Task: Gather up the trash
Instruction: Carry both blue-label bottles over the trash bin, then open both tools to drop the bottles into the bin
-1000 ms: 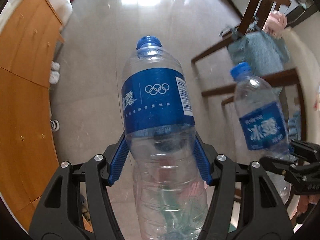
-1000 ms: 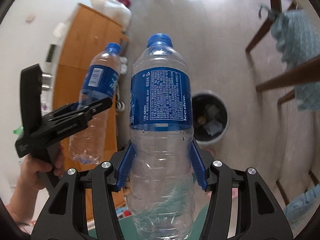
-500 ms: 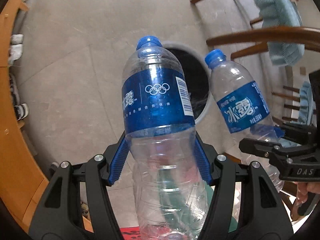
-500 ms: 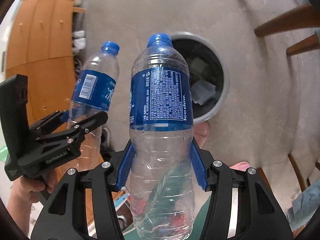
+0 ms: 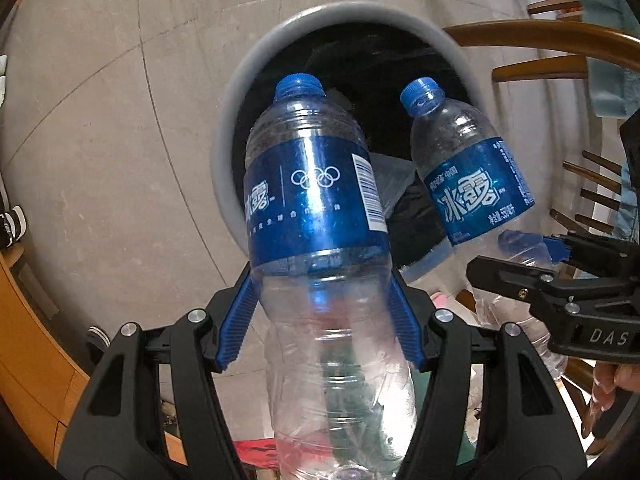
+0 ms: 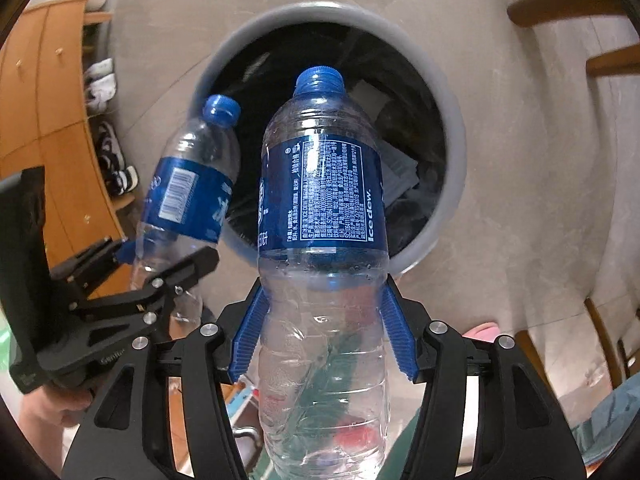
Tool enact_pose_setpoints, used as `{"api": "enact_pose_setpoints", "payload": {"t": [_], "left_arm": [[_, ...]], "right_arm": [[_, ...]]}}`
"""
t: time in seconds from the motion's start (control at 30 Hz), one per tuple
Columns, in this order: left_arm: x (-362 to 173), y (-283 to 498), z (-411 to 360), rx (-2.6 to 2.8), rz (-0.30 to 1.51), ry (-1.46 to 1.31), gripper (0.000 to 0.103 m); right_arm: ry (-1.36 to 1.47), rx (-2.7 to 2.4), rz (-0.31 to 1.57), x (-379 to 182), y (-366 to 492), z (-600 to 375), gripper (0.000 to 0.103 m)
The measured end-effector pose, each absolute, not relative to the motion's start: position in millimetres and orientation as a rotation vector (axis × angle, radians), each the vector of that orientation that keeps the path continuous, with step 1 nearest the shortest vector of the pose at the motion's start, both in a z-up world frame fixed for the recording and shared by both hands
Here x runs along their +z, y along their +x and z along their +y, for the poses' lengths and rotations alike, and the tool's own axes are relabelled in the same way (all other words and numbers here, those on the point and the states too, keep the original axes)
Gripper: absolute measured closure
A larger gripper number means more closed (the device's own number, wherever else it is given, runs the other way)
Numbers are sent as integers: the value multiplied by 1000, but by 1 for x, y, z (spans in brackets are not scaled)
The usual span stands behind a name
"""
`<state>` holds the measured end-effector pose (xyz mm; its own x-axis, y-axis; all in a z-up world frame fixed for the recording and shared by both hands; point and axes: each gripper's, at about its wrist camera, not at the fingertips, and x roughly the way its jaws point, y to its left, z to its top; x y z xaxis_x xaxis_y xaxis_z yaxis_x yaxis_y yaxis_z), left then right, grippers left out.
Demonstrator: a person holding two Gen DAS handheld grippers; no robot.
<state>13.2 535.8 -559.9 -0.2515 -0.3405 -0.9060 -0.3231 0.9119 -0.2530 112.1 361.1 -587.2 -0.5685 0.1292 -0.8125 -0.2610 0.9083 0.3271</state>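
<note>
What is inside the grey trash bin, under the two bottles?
Inside the grey trash bin there is a black liner with pale paper or plastic scraps. The two held bottles cover part of the opening, so the rest stays hidden.

You're in home, likely dining or entry area: tiled floor, wooden chairs, wooden cabinet with shoes beside it, round gray trash bin on floor.

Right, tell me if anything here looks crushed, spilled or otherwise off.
Nothing spilled. Both capped bottles look empty: the left tool's bottle is dented and creased below its label, the right tool's bottle also crumpled low down. Both hang over the grey bin.
</note>
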Motion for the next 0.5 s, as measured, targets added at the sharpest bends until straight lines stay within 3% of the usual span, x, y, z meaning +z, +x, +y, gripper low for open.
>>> {"api": "enact_pose_setpoints", "payload": {"t": [0.23, 0.3, 0.5], "left_arm": [[-573, 18, 534, -19, 1893, -459, 39], [-572, 20, 534, -8, 1883, -485, 27], [-556, 22, 530, -5, 1854, -492, 26]], "right_arm": [[-80, 453, 2128, -600, 115, 359, 39], [-63, 444, 2118, -597, 117, 355, 36], [-22, 445, 2091, -583, 128, 348, 34]]}}
